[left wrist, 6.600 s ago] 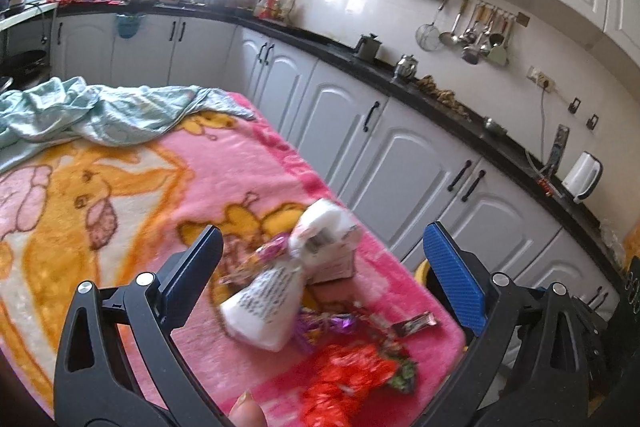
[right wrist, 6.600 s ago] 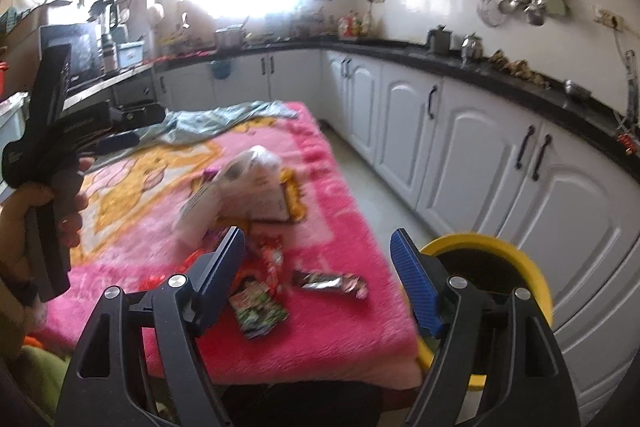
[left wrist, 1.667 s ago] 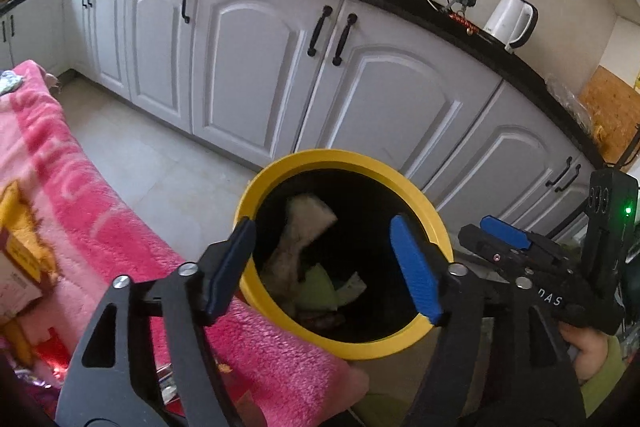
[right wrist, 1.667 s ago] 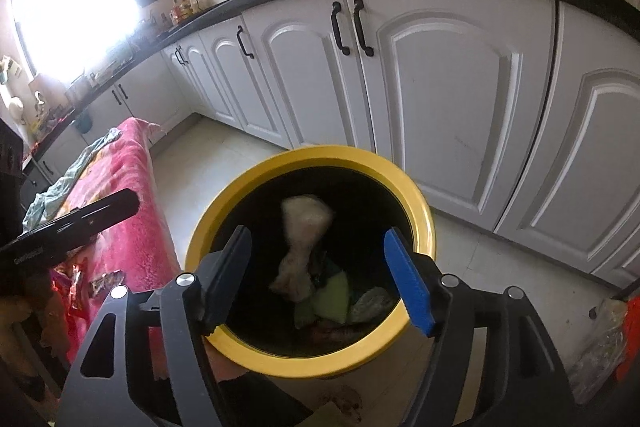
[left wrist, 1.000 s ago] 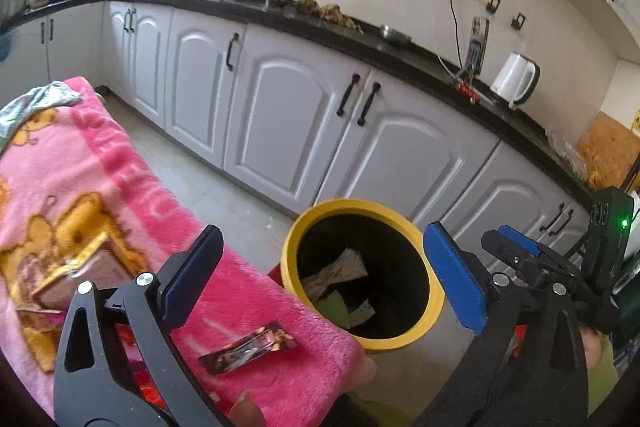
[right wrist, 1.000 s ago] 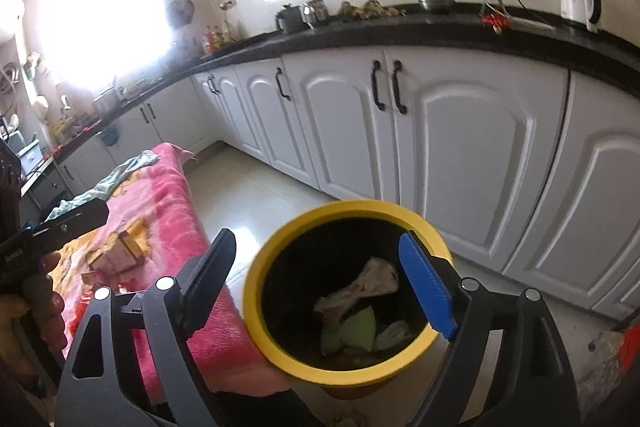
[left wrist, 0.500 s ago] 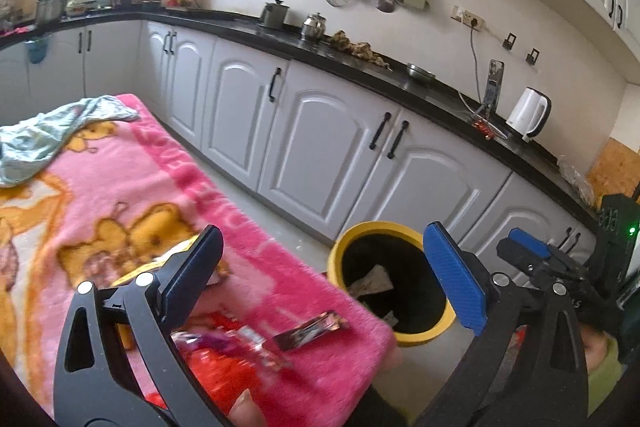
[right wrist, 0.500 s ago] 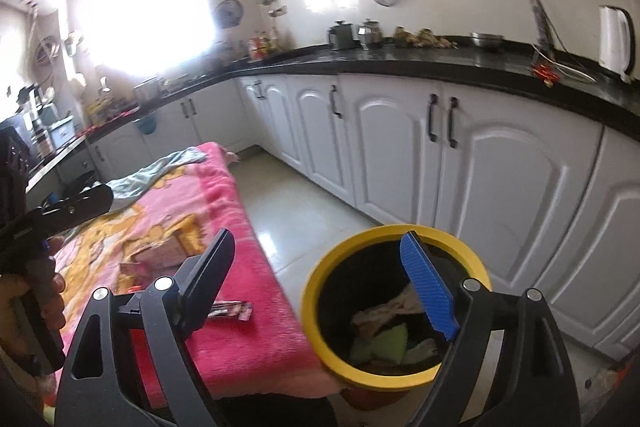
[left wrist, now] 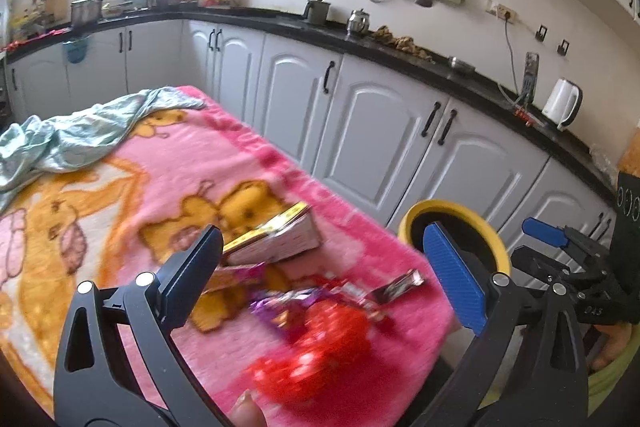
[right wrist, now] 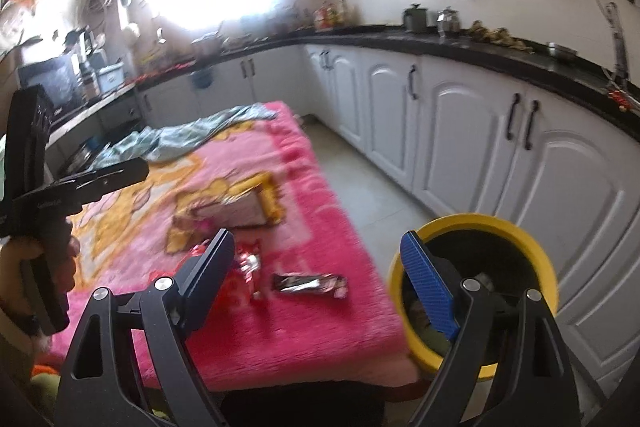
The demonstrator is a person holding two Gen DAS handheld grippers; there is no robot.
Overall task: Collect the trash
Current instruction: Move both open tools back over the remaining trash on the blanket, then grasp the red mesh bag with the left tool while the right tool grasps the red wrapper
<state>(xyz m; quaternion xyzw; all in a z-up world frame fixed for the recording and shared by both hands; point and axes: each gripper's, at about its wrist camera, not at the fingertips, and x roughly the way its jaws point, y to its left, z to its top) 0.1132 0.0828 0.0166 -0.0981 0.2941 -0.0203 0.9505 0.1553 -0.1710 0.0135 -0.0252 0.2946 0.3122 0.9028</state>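
The blanket [right wrist: 280, 315] is fluffy pink cloth with a rough pile. The snack wrapper [right wrist: 310, 283] is shiny foil, the box [left wrist: 276, 241] matt cardboard. The bin [right wrist: 516, 227] is smooth yellow plastic. The cupboard doors [left wrist: 372, 143] are glossy white, the worktop [left wrist: 400, 55] polished black.

Left wrist view: faces down over the pink blanket [left wrist: 168, 163], near.
Right wrist view: looks likewise, bin [right wrist: 532, 247] at 4 o'clock.
Shared: blanket, bin [left wrist: 448, 207], cabinets [left wrist: 372, 131].
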